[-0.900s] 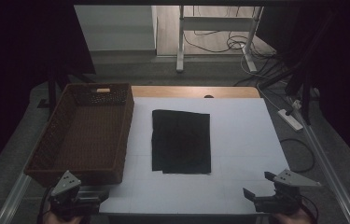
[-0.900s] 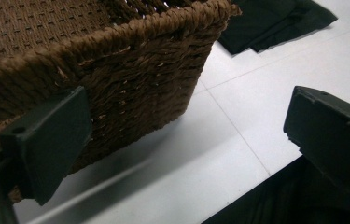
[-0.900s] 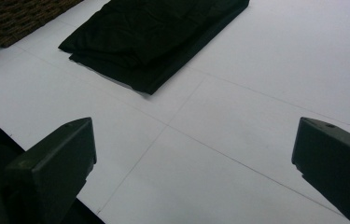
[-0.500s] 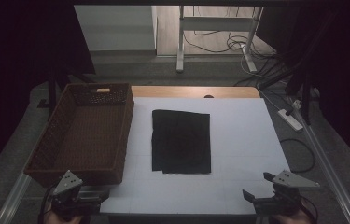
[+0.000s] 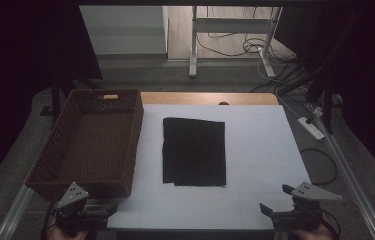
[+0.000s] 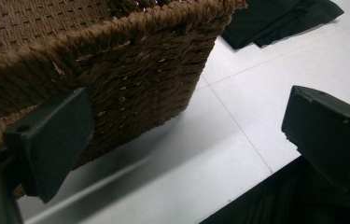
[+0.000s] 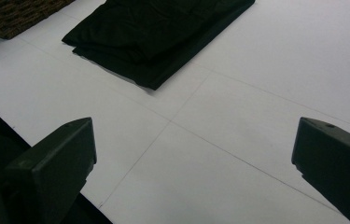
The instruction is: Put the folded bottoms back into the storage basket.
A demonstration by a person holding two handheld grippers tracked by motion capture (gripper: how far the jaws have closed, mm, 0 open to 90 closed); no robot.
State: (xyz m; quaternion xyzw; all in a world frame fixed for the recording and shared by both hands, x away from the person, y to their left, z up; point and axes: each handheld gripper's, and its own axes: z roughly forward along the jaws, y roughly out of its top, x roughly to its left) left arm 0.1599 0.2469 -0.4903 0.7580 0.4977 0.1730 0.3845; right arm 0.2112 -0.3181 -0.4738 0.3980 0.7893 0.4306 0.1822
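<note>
The worktop [image 5: 265, 150] carries a white surface sheet that covers most of its area. A brown wicker basket [image 5: 89, 142] stands on the left side of it, with its near right corner just beside the left gripper [image 5: 77, 212].

The folded black cloth [image 5: 194, 151] lies flat near the middle of the worktop, just to the right of the basket and well apart from both grippers. In the right gripper view the cloth [image 7: 156, 35] shows stacked layers at its near edge; the number of layers cannot be told in this dim light.

Handling judgement: the cloth is light, soft and limp. It will sag and may unfold if lifted by a single layer. Take hold at a near corner or along the near edge, closing over all layers together.

The left gripper and the right gripper [image 5: 295, 210] rest at the near edge of the worktop. Both sets of fingers are spread wide and released, with nothing between them.
</note>
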